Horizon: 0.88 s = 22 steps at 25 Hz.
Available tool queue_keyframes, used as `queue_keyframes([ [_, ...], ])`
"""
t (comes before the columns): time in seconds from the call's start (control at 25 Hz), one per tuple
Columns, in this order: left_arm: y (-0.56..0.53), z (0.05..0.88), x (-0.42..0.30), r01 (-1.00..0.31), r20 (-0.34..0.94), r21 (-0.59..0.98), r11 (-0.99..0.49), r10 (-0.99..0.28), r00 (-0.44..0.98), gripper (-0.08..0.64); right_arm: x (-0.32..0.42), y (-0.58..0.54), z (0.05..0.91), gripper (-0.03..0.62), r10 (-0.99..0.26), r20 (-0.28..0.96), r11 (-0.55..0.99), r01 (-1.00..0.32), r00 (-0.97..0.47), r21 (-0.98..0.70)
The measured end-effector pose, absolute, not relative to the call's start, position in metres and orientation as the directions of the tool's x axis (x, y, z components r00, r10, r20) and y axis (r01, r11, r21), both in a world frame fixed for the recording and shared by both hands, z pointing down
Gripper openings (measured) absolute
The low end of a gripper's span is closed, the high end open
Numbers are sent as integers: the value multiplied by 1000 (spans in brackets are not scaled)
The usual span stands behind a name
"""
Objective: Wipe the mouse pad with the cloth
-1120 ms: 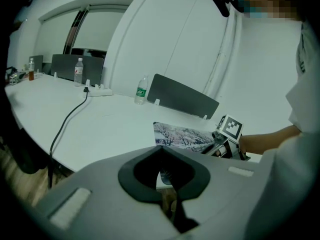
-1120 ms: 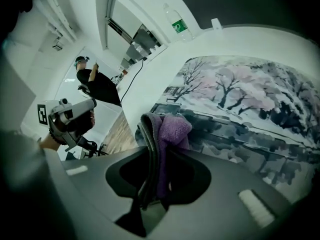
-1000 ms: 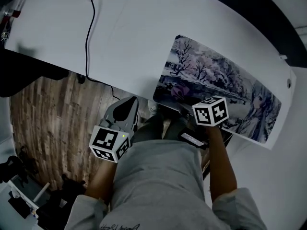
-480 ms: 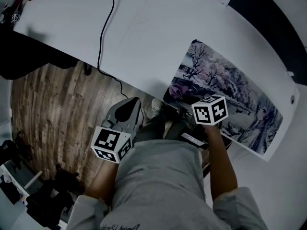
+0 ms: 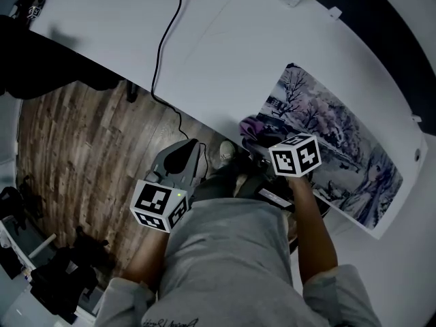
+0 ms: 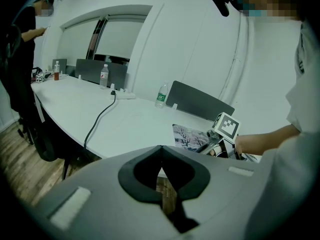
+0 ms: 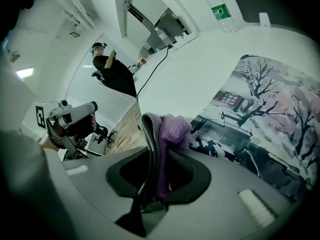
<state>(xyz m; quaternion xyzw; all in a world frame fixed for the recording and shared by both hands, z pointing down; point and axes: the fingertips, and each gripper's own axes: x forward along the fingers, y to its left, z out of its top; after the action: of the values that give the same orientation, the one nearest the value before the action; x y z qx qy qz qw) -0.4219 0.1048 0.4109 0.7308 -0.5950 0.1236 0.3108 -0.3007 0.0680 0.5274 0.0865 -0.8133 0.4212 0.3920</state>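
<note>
A black cable (image 5: 163, 46) runs from a white power strip (image 6: 122, 95) across the long white bench (image 5: 225, 53) and drops over its edge to the wood-plank floor (image 5: 75, 155). The left gripper view shows three plastic bottles: a green-labelled one (image 6: 161, 95) at centre, a second (image 6: 104, 76) and a dark-filled third (image 6: 56, 70) toward the left. Two grey panels (image 6: 200, 100) stand on the bench, and a person in dark clothes (image 6: 25, 59) stands at the upper left beside white walls.

The long mouse pad printed with wintry trees (image 5: 340, 148) lies at the head view's right, partly covered by the right gripper (image 5: 257, 140). That gripper's jaws are clamped on the purple fleecy cloth (image 7: 172, 131), which sits at the pad's lower-left end. The left gripper (image 6: 160, 149) hangs over the floor, well apart from the pad, jaws pressed together with nothing between.
</note>
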Motion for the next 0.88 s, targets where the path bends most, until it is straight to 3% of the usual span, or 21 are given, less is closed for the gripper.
queue_keyframes([
  [0.88, 64, 406, -387, -930, 549, 291, -224, -757, 354, 13, -300, 63, 509, 97, 180, 650, 629, -421, -739, -653],
])
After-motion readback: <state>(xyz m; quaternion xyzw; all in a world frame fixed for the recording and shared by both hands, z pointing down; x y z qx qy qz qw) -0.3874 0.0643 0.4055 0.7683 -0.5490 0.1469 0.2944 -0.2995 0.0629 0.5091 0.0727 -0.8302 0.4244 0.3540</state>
